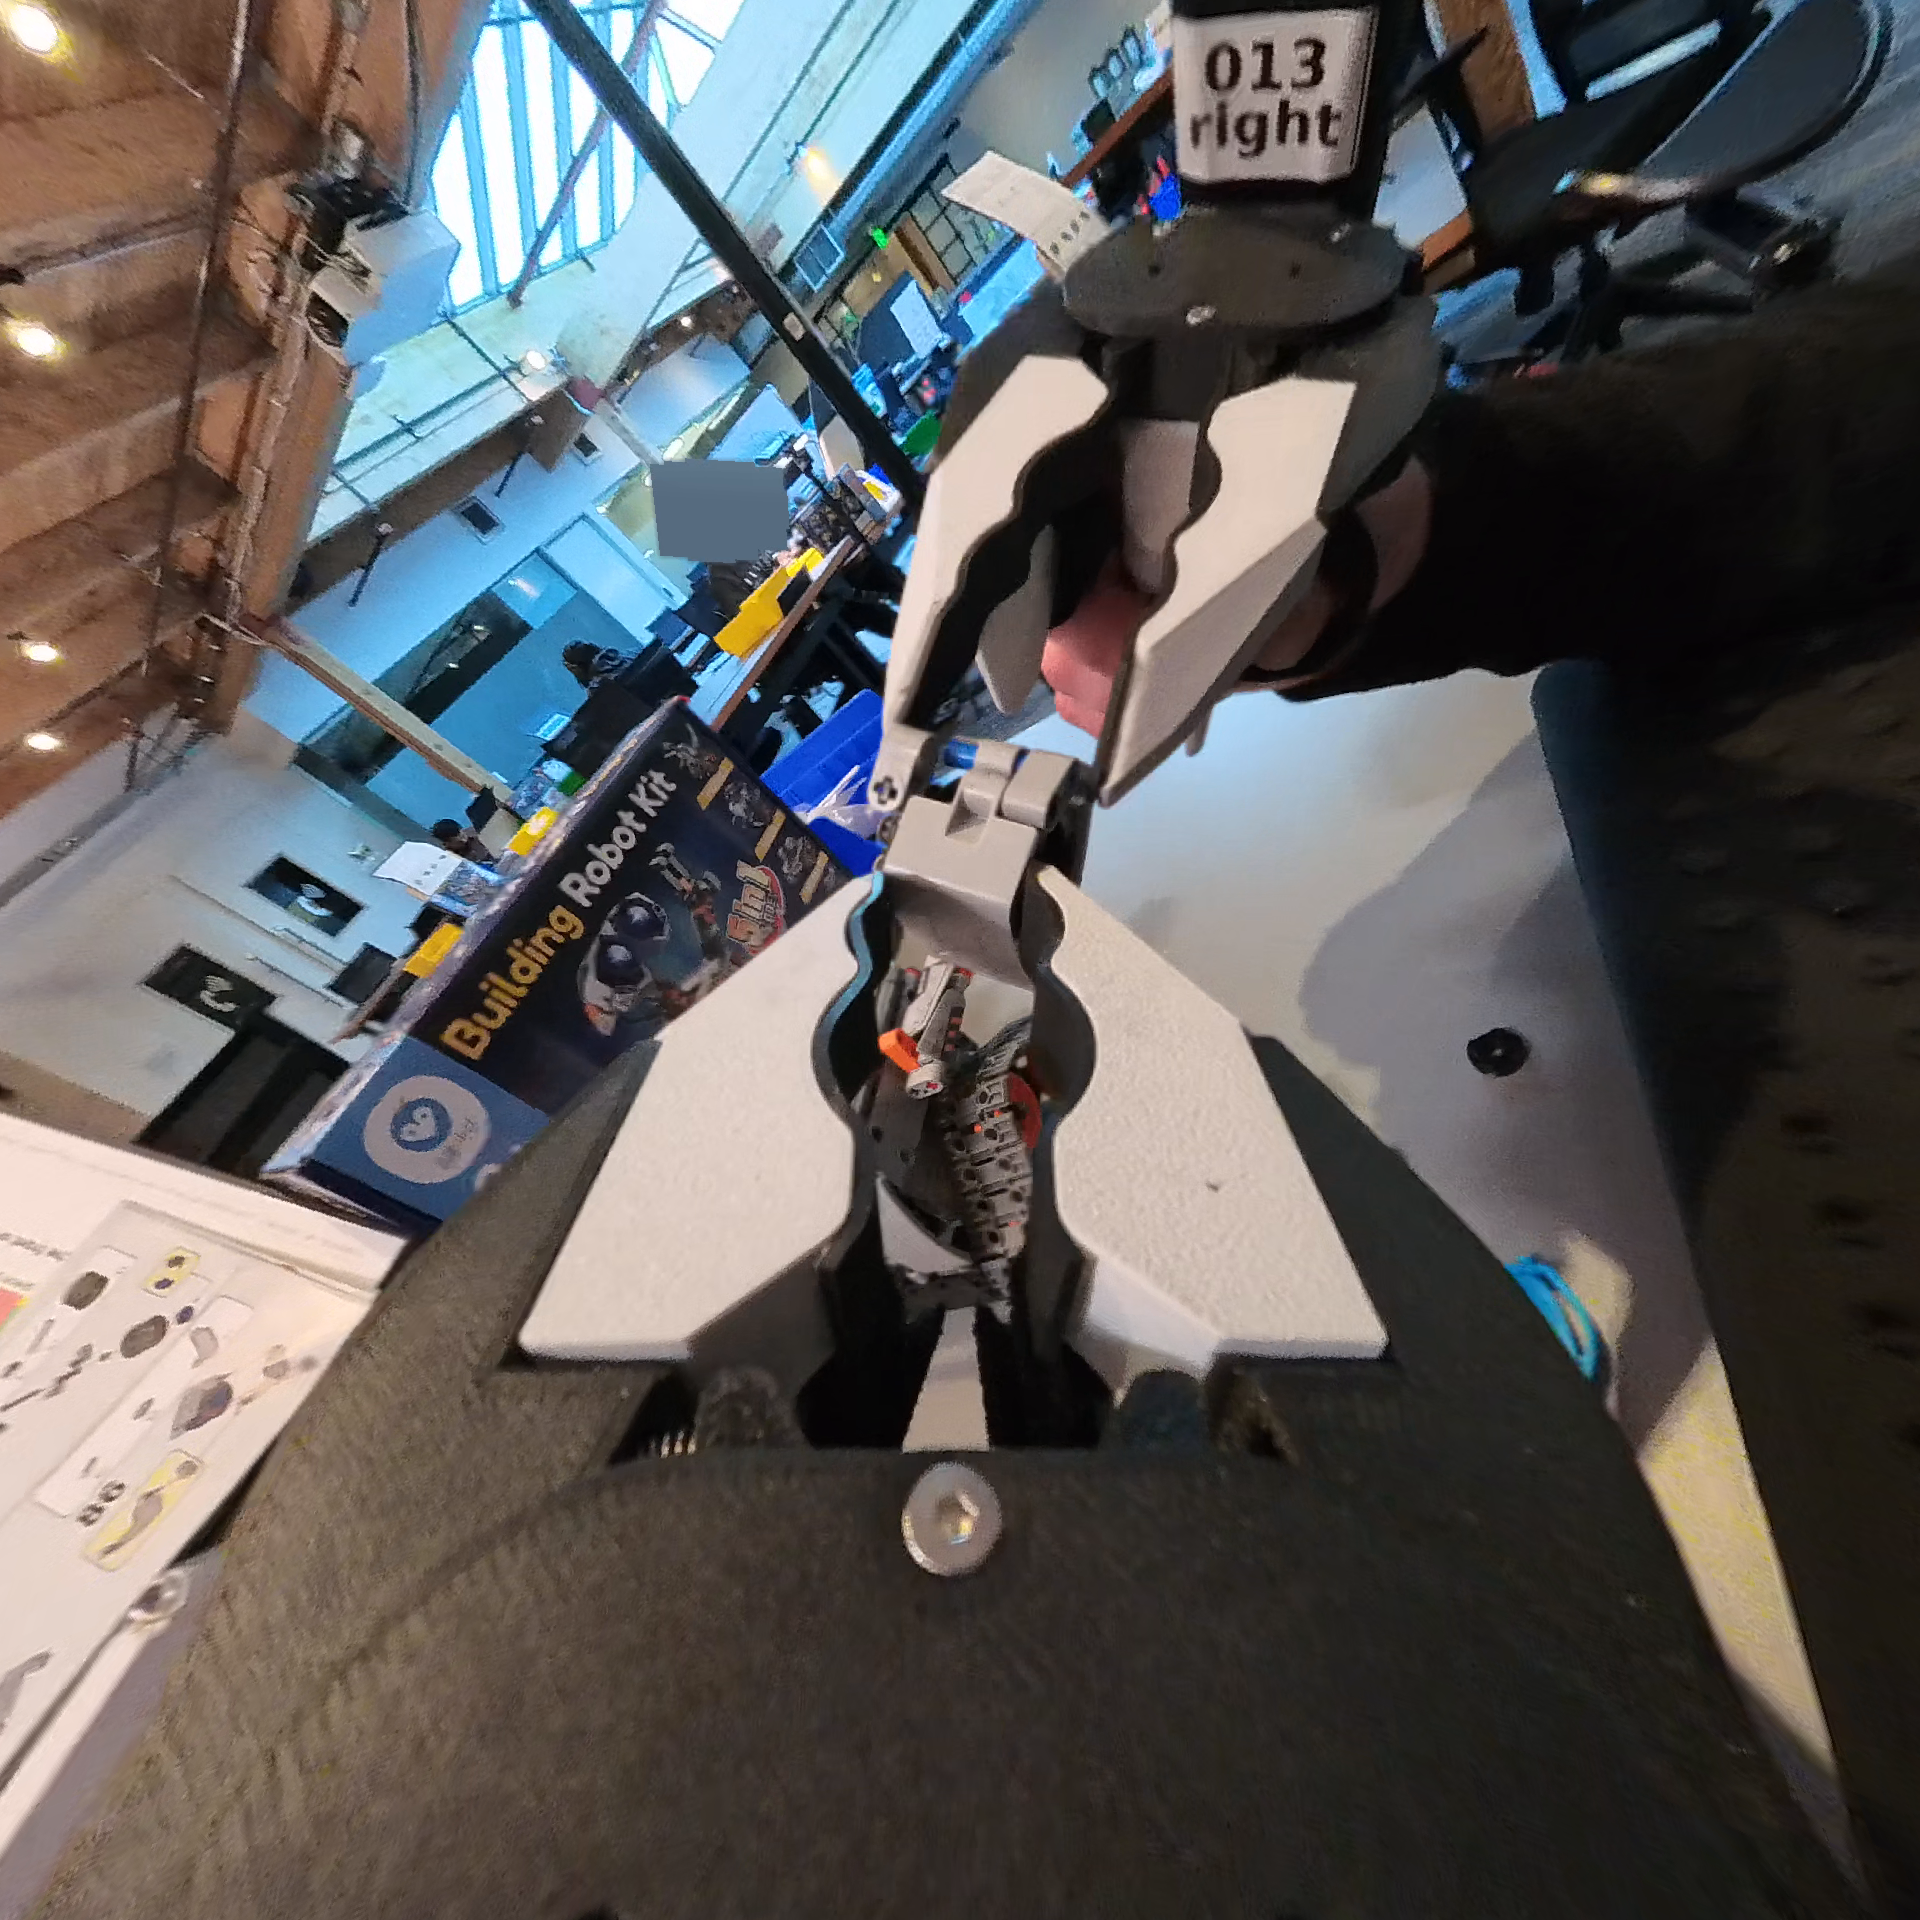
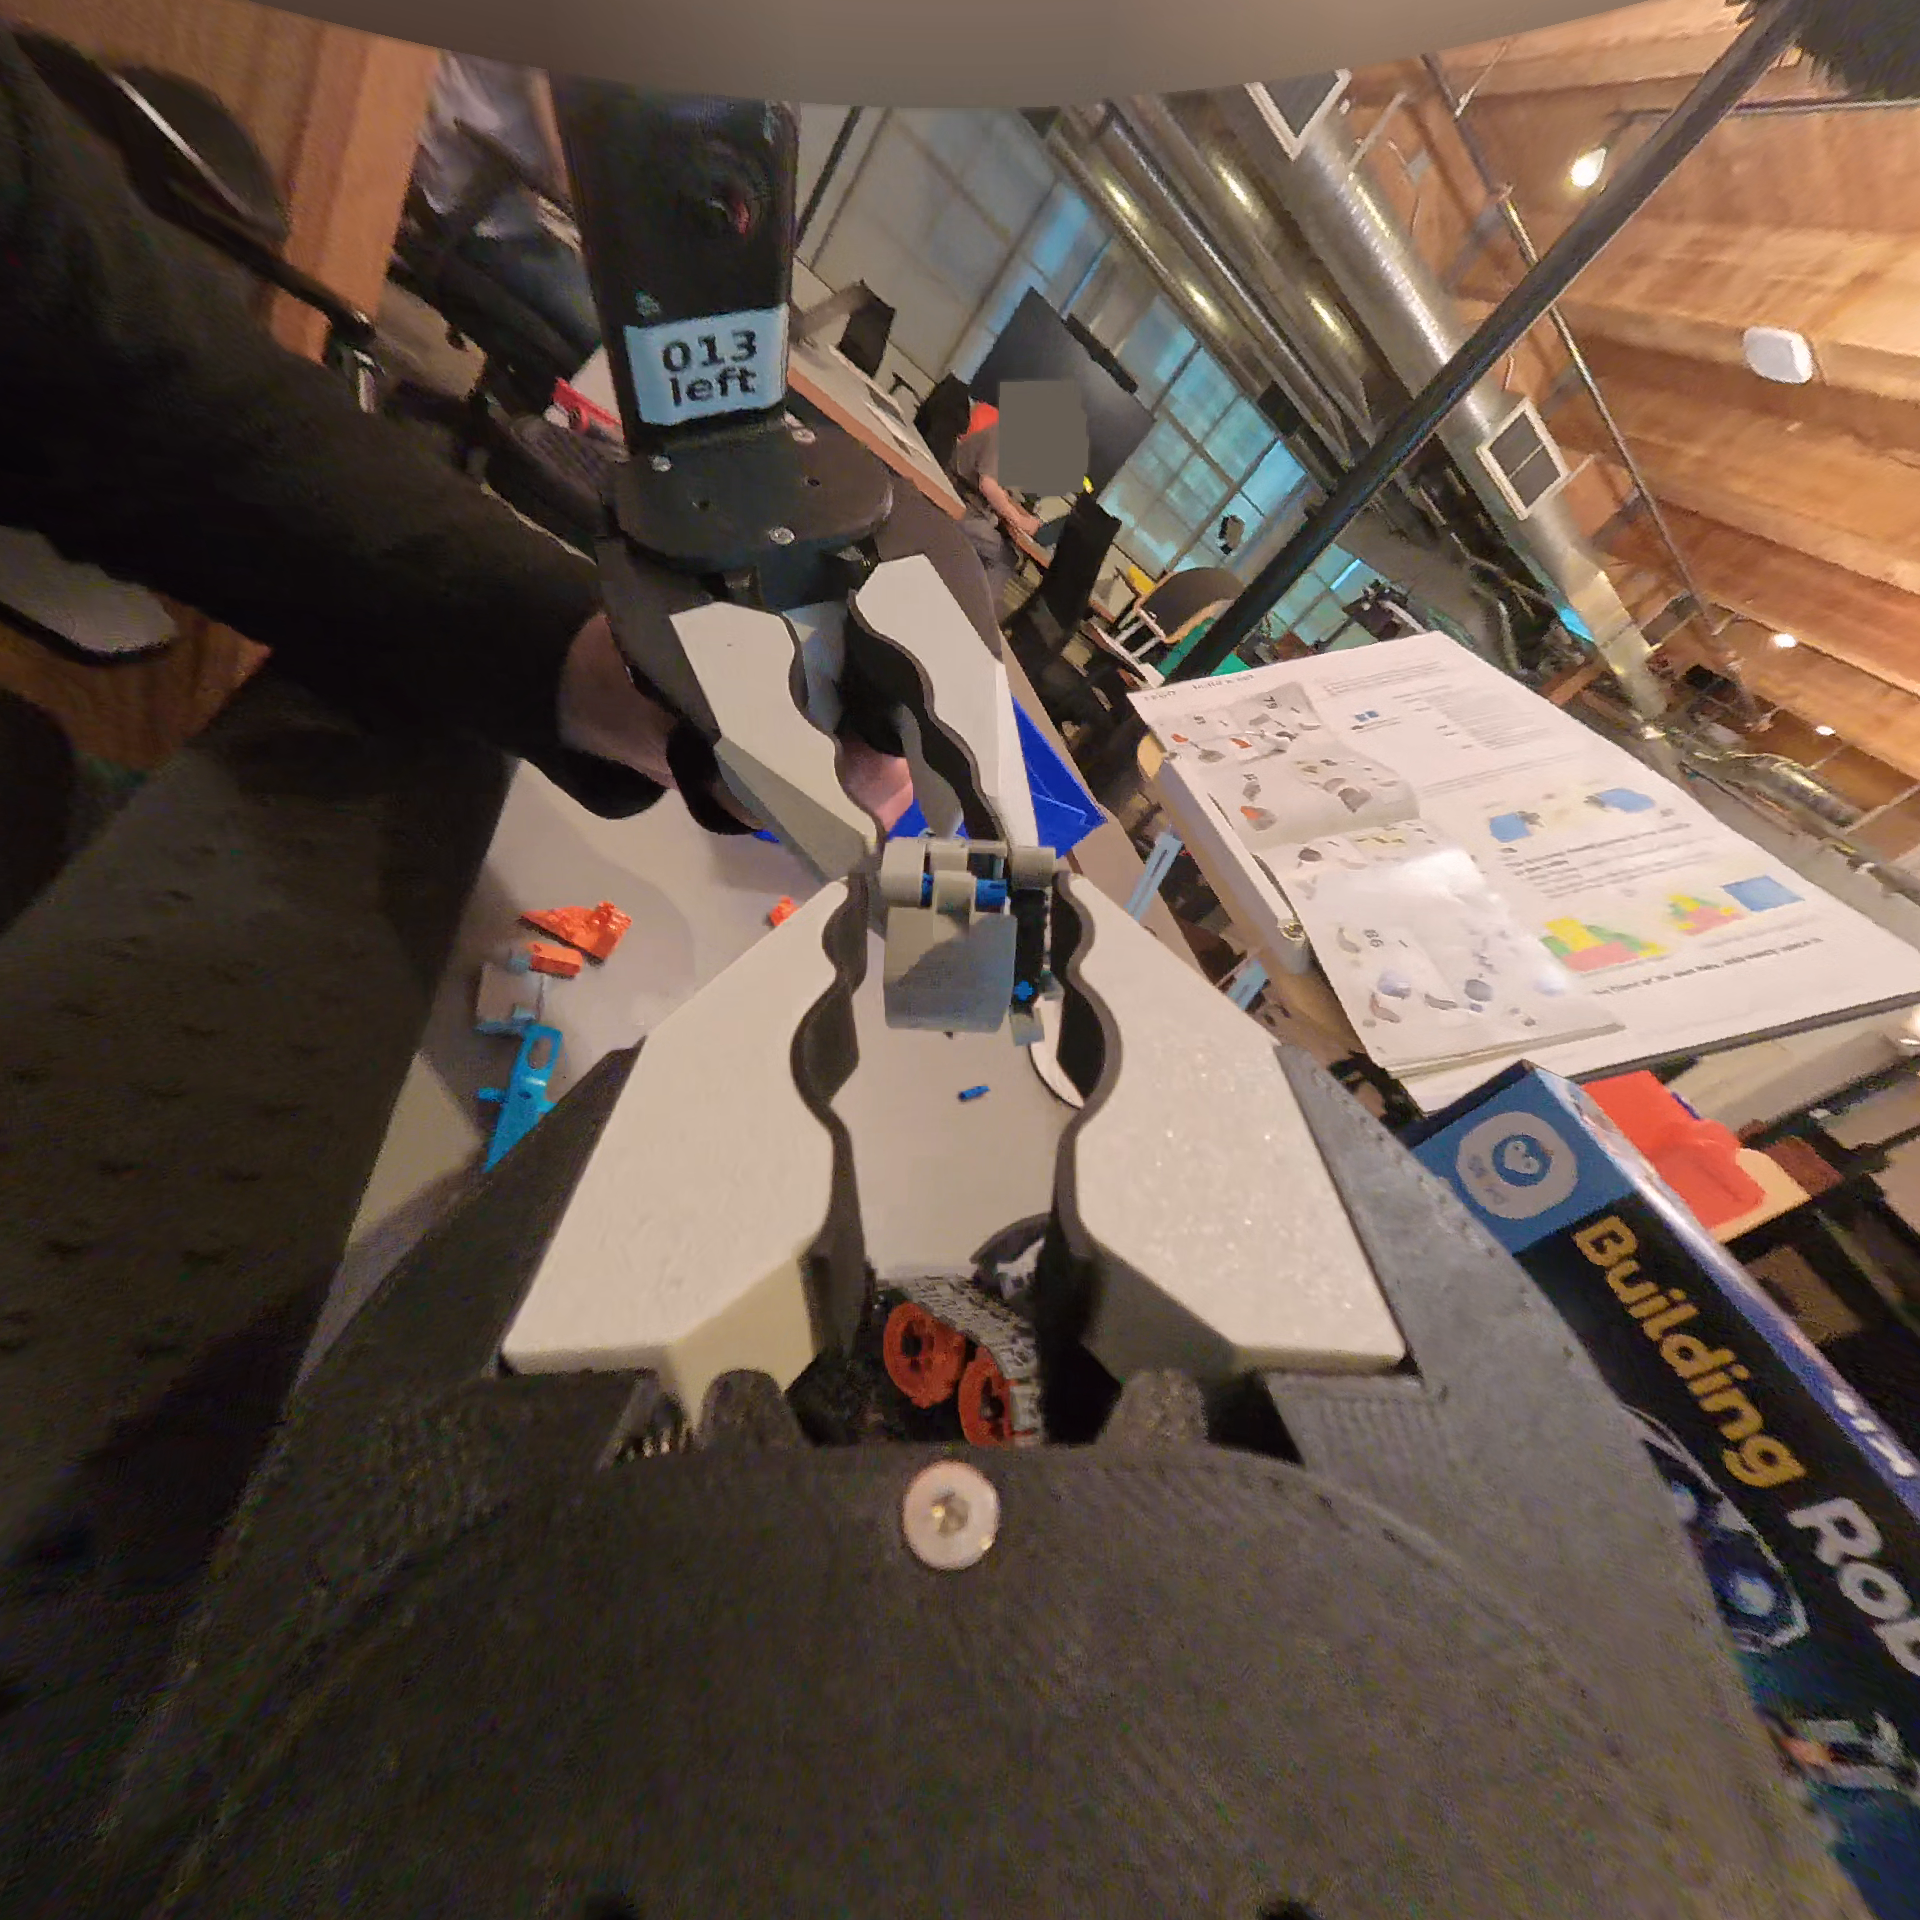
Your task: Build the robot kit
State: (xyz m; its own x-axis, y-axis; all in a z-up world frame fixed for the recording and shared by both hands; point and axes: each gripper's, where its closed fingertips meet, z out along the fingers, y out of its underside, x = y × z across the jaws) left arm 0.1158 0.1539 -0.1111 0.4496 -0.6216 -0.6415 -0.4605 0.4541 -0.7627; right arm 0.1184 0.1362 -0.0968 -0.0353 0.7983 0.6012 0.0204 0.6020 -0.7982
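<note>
My left gripper (image 1: 961, 894) is shut on a grey hinged panel piece (image 1: 951, 920), held above the white table (image 1: 1299, 852). My right gripper (image 1: 992, 774) reaches in from above and pinches the hinge end of the same piece. In the right wrist view the right gripper (image 2: 961, 894) closes around the grey panel (image 2: 945, 956), which has blue pins and a black part on it, and the left gripper (image 2: 951, 847) meets it from the far side. A grey tracked model with orange wheels (image 1: 977, 1132) (image 2: 956, 1361) shows between the fingers. I cannot tell if it joins the panel.
A dark kit box (image 1: 582, 935) (image 2: 1662, 1351) and an open instruction booklet (image 2: 1507, 831) (image 1: 125, 1351) lie beside the grippers. Loose orange pieces (image 2: 577, 925), a light-blue piece (image 2: 525, 1081) and a small blue pin (image 2: 971, 1093) lie on the table. A blue bin (image 1: 831, 748) stands behind. My two grippers' fingertips are within a few centimetres of each other.
</note>
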